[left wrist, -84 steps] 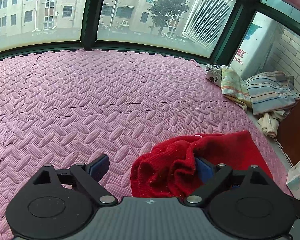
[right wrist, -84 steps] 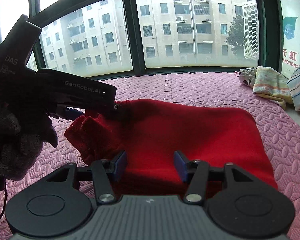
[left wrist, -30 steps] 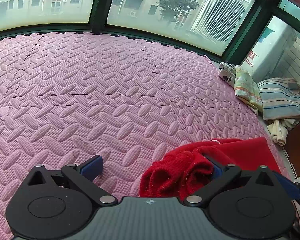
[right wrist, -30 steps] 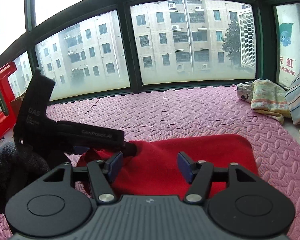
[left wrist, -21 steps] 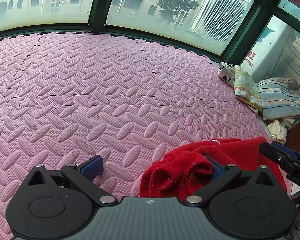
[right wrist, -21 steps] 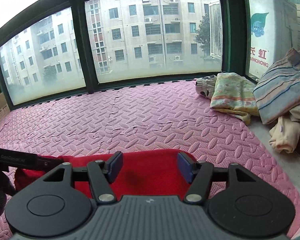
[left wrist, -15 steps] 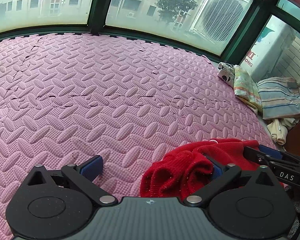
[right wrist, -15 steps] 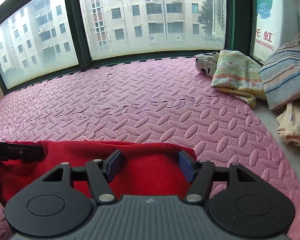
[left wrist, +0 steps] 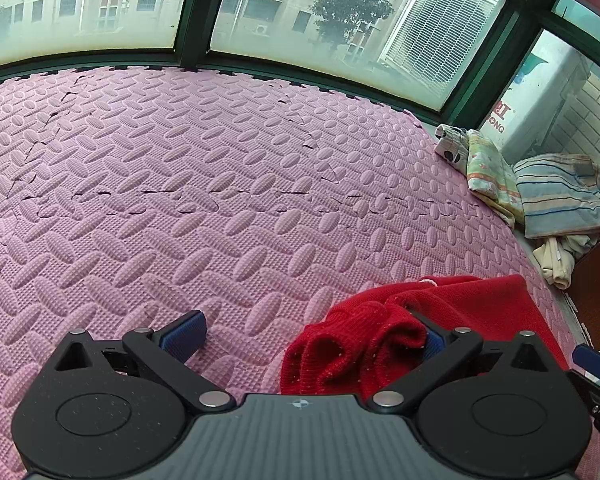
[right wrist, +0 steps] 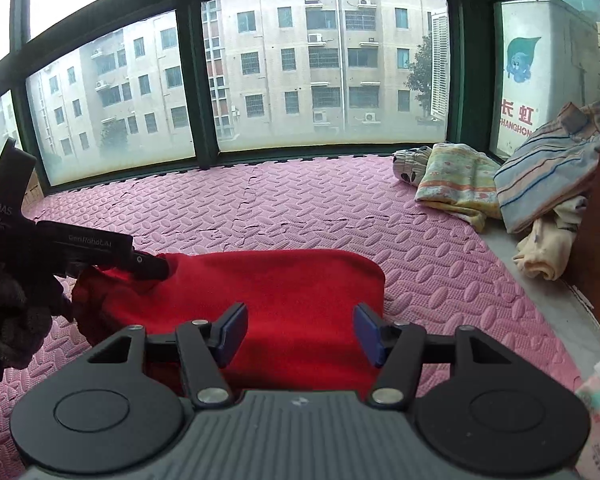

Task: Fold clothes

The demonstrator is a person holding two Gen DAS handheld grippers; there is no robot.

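Pink interlocking foam mats cover the floor of a glazed balcony, with grey apartment blocks visible through green-framed windows. A red knitted garment lies on the mat near the front edge, its broad body spread flat and its left end bunched into folds. The left gripper stands with its jaws spread wide; its right finger is buried in the bunched red fabric while the left finger rests over bare mat, clamping nothing. Seen from the right wrist camera, that same tool reaches in from the left, held by a dark gloved hand, its tip touching the garment's crumpled end. The right gripper hovers over the near edge of the flat red cloth, its blue-padded fingers parted and gripping nothing. At the far right corner, a pile of other laundry sits against the wall: a pastel printed cloth, a striped shirt and a cream garment.
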